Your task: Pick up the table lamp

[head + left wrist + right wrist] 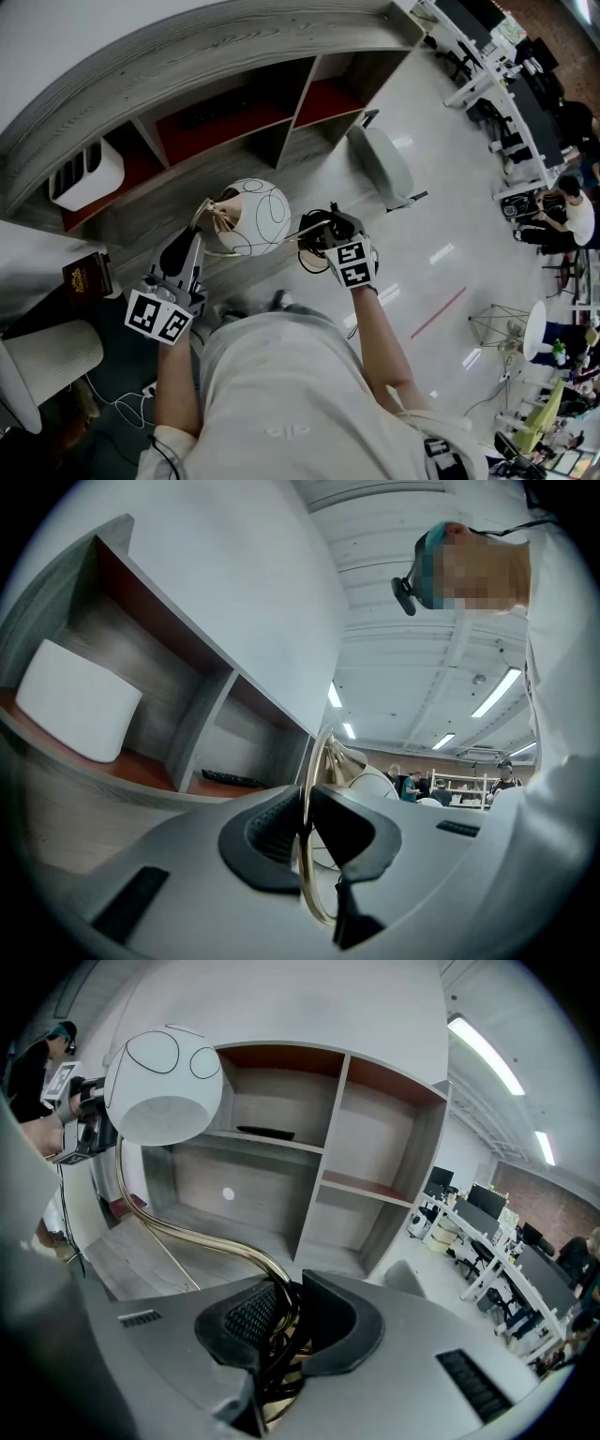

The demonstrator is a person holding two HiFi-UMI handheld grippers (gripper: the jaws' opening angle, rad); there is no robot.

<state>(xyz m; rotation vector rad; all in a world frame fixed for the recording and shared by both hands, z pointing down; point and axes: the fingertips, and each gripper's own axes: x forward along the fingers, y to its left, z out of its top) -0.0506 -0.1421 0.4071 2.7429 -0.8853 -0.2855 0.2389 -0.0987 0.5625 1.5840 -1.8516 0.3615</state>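
Up by the shelf (234, 122), left gripper (305, 822) clamps the lamp (258, 217) by its ring (305, 860), right gripper (291, 1312) pinches the stem (194, 1237).

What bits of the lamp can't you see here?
- Lower end of the lamp: right gripper view, buried between the right gripper's fingers.
- Its shade: left gripper view, mostly behind the left gripper.
- Dark flat thing on the shelf: every view, too small to name.
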